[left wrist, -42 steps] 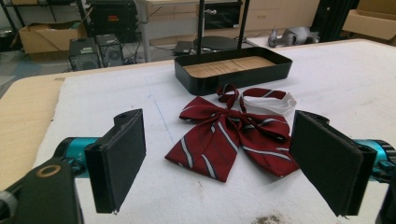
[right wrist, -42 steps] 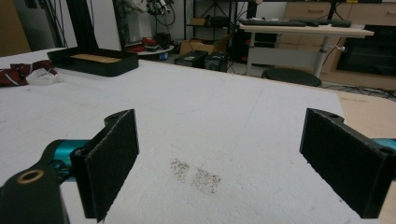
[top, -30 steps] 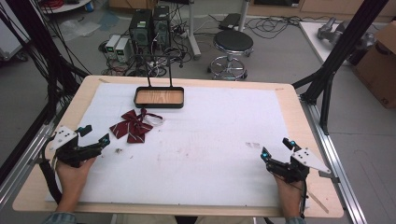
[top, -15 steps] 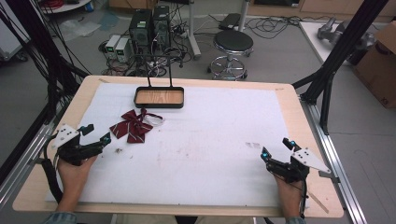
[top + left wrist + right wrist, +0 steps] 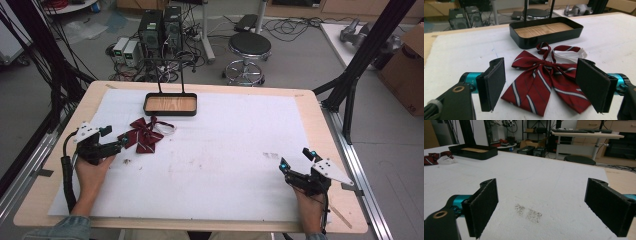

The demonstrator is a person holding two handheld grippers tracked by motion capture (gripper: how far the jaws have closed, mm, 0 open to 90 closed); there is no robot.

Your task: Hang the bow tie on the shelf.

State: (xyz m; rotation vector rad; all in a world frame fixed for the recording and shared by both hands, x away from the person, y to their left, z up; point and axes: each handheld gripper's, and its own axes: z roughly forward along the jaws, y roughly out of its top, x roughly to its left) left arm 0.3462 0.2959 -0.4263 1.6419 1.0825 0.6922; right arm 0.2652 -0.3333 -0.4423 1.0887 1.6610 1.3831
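A dark red bow tie (image 5: 145, 139) with white stripes lies flat on the white mat, its white neck strap (image 5: 570, 53) curled behind it. My left gripper (image 5: 116, 137) is low at the bow's left edge. In the left gripper view the bow tie (image 5: 541, 82) lies on the mat between the wide-apart pads (image 5: 495, 82), which do not touch it. Those jaws have just been closing a little. Near the mat's front right corner, my right gripper (image 5: 296, 158) is open with nothing in it, and its pads (image 5: 484, 205) frame bare mat.
A black tray (image 5: 170, 104) with a wooden floor and two upright rods stands at the back of the mat, just beyond the bow tie. A grey smudge (image 5: 527, 212) marks the mat ahead of the right gripper. A wooden table rim (image 5: 320, 120) borders the mat.
My left gripper has moved right, up to the bow tie's edge. The right gripper has stayed where it was.
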